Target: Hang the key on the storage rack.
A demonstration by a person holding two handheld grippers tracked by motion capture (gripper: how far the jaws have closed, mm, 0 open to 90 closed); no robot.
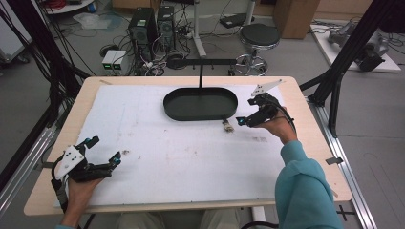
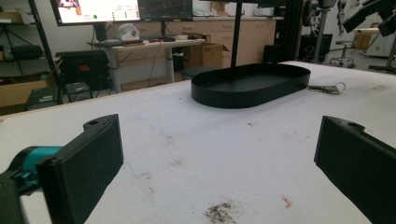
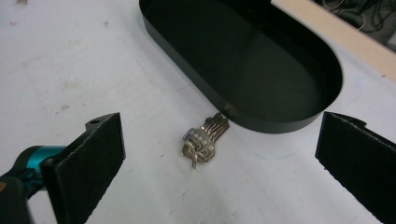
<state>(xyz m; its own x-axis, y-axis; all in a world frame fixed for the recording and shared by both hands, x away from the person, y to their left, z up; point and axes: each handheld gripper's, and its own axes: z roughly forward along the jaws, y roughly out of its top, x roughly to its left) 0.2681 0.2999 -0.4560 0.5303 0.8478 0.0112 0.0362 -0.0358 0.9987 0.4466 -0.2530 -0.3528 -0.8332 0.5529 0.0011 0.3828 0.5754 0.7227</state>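
Black padded jaws of the right tool (image 3: 219, 163) rose from the bottom corners of the right gripper view, spread wide with nothing between them but the bunch of keys (image 3: 205, 139) lying on the white surface (image 3: 70, 60) near the middle of the frame. Those keys lay flat, their blades pointing toward the upper right and reaching the outer wall of the black oval tray (image 3: 280, 125), whether touching it or just short could not be told. In the high view the keys (image 1: 228, 125) sat right of centre, just below the tray's (image 1: 200, 117) lower right curve, with the right tool (image 1: 249, 111) just beside them on the right, held in a hand from a teal sleeve. At the lower left of that frame the left tool (image 1: 103, 150) hovered well apart from the keys, its jaws likewise wide apart and empty. From the left gripper view the tray (image 2: 224, 95) stood above centre and the keys (image 2: 327, 87) lay at its right end.
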